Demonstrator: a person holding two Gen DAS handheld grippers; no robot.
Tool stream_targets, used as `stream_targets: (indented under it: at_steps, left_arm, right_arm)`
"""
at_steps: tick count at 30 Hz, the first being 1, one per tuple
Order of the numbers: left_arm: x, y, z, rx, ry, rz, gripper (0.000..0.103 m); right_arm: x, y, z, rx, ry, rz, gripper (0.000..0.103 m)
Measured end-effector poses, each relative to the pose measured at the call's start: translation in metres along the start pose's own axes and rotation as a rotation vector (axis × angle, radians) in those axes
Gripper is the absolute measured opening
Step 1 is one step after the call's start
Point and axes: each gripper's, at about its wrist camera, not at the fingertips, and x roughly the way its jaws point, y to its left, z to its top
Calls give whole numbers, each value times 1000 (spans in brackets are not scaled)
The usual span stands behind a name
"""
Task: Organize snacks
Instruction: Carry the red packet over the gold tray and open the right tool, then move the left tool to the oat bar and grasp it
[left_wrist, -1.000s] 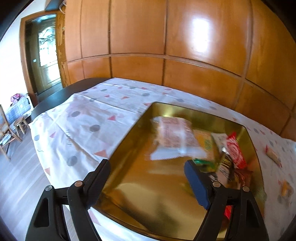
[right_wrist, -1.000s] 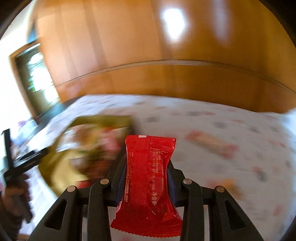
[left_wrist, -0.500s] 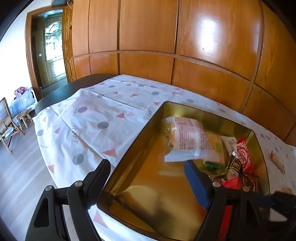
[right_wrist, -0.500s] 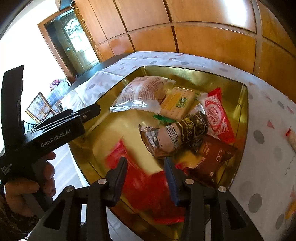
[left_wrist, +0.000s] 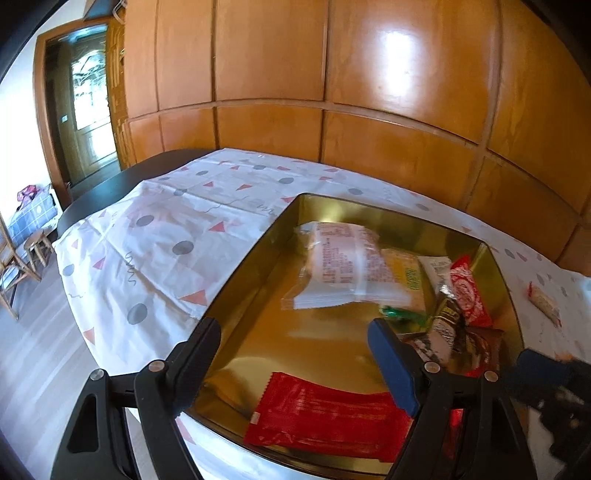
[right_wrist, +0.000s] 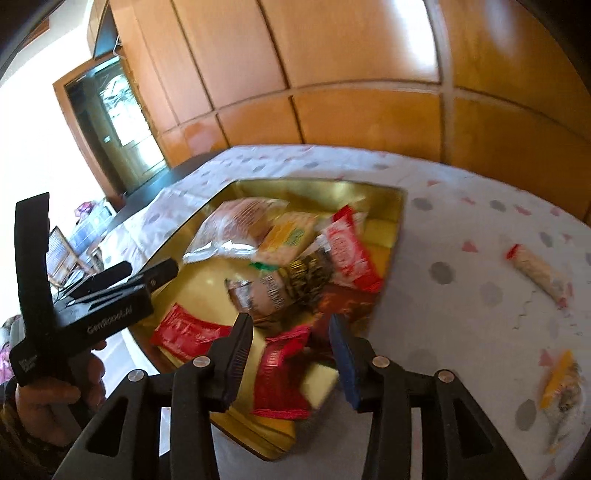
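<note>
Two snacks lie loose on the patterned tablecloth (right_wrist: 461, 236), both to the right of the gold tin tray (right_wrist: 397, 206), and the next pick most likely turns on them. The white tube-shaped snack with red ends (right_wrist: 535, 273) lies far right, its long axis running from far-left to near-right. The yellow packet (right_wrist: 561, 384) lies nearer, close to the right edge of the right wrist view, its long axis roughly near to far.

The right gripper (right_wrist: 291, 350) stands open with nothing between its jaws, over the tray's near right corner, just above a red packet (right_wrist: 280, 376) inside the tray. It is plainly the nearer arm to both loose snacks. The left gripper (left_wrist: 295, 354) is open wide and empty too, over the tray's near left side, with another red packet (left_wrist: 325, 417) below it, well apart from the loose snacks.
</note>
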Motion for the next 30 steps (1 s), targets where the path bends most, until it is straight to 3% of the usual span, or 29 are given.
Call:
stream_targets:
  at_steps: [16, 30]
  left_arm:
    - [-19, -48, -9, 125, -12, -97, 82]
    - [-28, -72, -15, 201, -19, -133, 82]
  right_arm:
    - [-54, -93, -21, 174, -85, -229, 44]
    - [-108, -205, -53, 396, -138, -531, 44]
